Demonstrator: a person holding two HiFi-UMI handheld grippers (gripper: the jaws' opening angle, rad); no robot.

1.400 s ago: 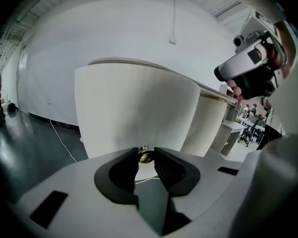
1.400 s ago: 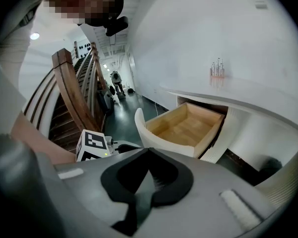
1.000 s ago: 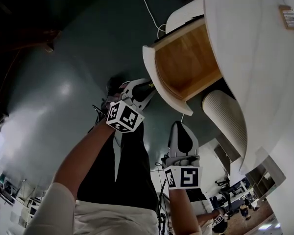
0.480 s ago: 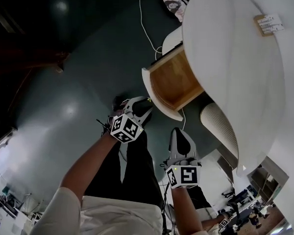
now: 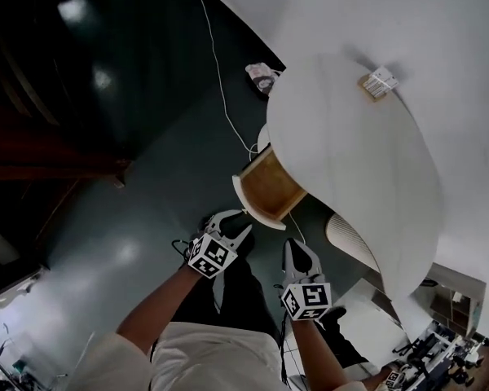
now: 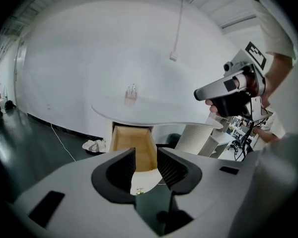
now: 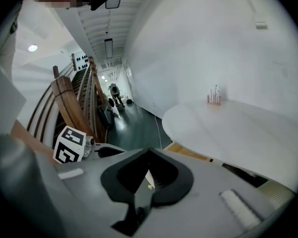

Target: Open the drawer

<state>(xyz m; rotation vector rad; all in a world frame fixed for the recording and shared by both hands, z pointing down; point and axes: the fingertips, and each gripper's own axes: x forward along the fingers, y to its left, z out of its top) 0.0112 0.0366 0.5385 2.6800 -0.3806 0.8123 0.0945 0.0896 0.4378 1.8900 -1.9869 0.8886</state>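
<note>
While both forearms reach out from the white sleeves at the bottom of the head view, each hand carries its gripper over the dark green floor (image 5: 138, 210), short of the furniture. Nearest is the right gripper (image 5: 297, 248), its marker cube (image 5: 306, 300) facing the camera; its own view shows the right gripper's (image 7: 149, 151) jaws drawn together at the tips with nothing clamped. Just to its left and slightly ahead, the left gripper (image 5: 236, 221) has jaws that have just been opening; in its own view the left gripper (image 6: 146, 155) has pads standing apart, empty, touching nothing.

Beyond both tips, apart from them, the drawer (image 5: 269, 187) is pulled out from under the round white table (image 5: 350, 161), its wooden inside bare and its white front turned toward the grippers. Seen through the left jaws' gap, the drawer (image 6: 125, 140) sits straight ahead. A ribbed white pedestal (image 5: 352, 236) stands beside it. Farther off, a white cable (image 5: 218, 96) trails across the floor toward a crumpled cloth (image 5: 263, 76) by the wall.
</note>
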